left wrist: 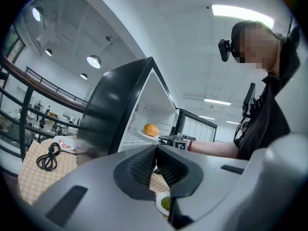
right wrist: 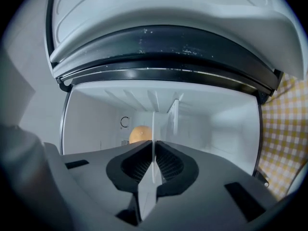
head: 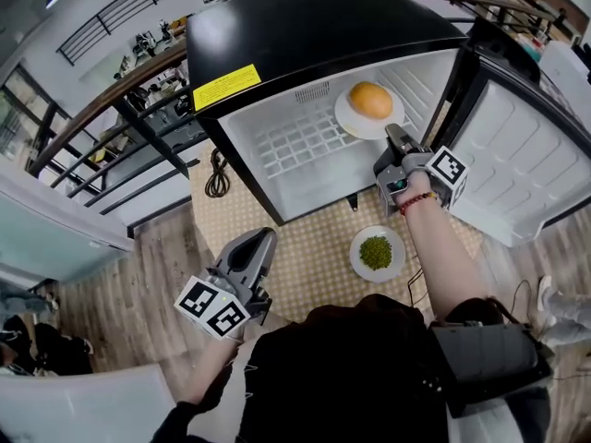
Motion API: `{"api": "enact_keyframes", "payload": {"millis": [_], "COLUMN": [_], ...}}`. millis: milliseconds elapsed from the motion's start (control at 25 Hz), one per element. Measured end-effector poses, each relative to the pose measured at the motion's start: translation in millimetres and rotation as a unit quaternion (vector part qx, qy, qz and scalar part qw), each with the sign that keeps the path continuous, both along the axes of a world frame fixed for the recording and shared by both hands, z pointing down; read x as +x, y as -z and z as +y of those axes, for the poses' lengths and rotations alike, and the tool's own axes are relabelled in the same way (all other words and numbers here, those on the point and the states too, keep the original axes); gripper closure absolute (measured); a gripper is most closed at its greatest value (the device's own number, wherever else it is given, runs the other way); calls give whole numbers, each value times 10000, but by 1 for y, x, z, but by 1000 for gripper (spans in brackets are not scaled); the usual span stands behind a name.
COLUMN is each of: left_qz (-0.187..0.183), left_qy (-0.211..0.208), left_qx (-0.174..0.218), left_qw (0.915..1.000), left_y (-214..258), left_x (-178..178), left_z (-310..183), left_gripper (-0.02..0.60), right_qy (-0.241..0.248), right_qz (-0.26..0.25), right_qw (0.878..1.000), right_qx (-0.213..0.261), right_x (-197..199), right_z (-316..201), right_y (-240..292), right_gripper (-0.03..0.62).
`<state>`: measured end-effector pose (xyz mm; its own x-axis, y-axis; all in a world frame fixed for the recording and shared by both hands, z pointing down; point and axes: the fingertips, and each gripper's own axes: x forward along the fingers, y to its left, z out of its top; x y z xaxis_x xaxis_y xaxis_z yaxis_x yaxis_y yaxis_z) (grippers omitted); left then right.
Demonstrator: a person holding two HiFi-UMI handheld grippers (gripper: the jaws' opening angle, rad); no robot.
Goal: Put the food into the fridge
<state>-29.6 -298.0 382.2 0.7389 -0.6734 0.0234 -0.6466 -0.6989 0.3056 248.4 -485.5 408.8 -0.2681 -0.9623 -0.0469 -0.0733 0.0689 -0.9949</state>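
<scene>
The black mini fridge (head: 305,26) stands with its door (head: 526,155) swung wide. A white plate (head: 351,123) carrying a round orange-brown bun (head: 370,100) is inside the fridge, over the white wire rack (head: 300,146). My right gripper (head: 395,138) is shut on the plate's near rim. In the right gripper view the plate (right wrist: 153,138) shows edge-on between the pads, with the bun (right wrist: 140,134) behind it. A second white plate of green beans (head: 376,252) sits on the checked cloth below the fridge. My left gripper (head: 261,245) hangs shut and empty near my body.
A black power cable (head: 218,175) lies coiled on the checked cloth (head: 305,247) left of the fridge. The open door stands at the right. Railings and a wooden floor (head: 138,266) lie to the left. The left gripper view shows the bean plate (left wrist: 165,203) low down.
</scene>
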Motion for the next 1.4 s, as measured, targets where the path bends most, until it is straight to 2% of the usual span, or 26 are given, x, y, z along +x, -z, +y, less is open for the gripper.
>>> {"api": "enact_keyframes", "payload": {"millis": [400, 760, 1000, 1400], "left_qz": [59, 100, 123, 221], "left_qy": [287, 585, 630, 656], "left_qx": [-67, -142, -102, -164], "left_qw": [9995, 9981, 9979, 9975], "left_y": [-1, -4, -2, -5], "left_x": [-13, -29, -30, -29], "left_z": [17, 32, 34, 41], "left_gripper": [569, 569, 569, 569], "right_qy": [-79, -146, -158, -175], "right_qz": [-299, -198, 87, 1009], "right_qw": [9990, 9987, 9983, 9915], "right_qx": [-328, -445, -550, -802], "right_x": [1, 5, 4, 3], "right_z": [-13, -19, -22, -26], "right_y": [-15, -15, -14, -8], "right_gripper": [560, 560, 560, 560]}}
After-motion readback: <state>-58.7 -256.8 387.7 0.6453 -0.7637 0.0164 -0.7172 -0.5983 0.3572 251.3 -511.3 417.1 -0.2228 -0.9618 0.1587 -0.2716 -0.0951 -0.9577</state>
